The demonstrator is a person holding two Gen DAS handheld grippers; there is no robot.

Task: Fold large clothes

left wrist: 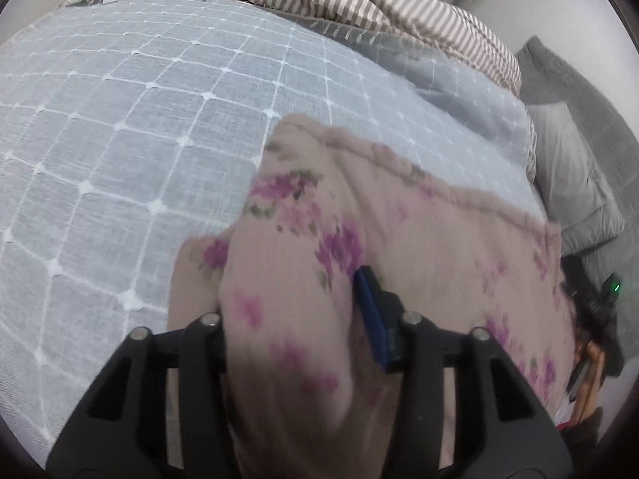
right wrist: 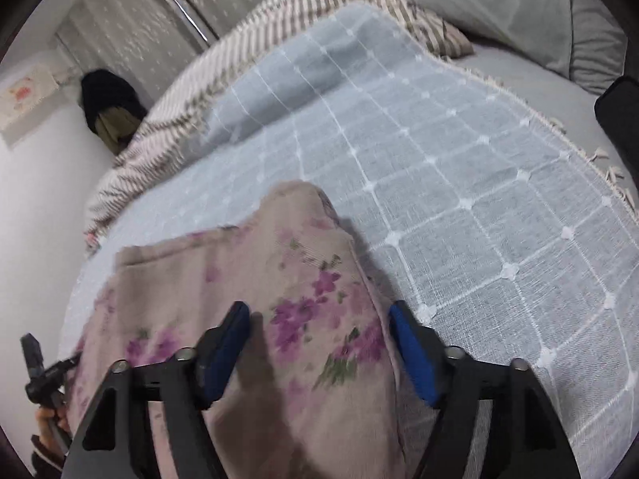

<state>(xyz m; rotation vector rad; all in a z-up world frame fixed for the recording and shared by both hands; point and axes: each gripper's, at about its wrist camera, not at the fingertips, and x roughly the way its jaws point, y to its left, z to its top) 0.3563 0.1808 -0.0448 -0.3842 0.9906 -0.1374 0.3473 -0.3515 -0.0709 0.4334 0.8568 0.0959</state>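
Observation:
A beige garment with purple flowers [left wrist: 399,239] lies on the bed, folded into a band whose far edge runs across the left wrist view. My left gripper [left wrist: 295,291] stands over its left end. A thick fold of the cloth fills the gap between the jaws and hides the left pad; the blue right pad [left wrist: 373,311] shows its face beside the fold. In the right wrist view the same garment [right wrist: 247,271] ends in a rounded corner. My right gripper [right wrist: 317,311] is open, its blue pads [right wrist: 229,343] apart with floral cloth lying loose between them.
A light blue bedspread with a white grid [left wrist: 139,119] covers the bed. A striped blanket [left wrist: 359,4] is bunched at the far edge and grey pillows [right wrist: 499,12] lie at the head. The other gripper [left wrist: 599,303] shows at the right edge, and a hand [right wrist: 48,415] at lower left.

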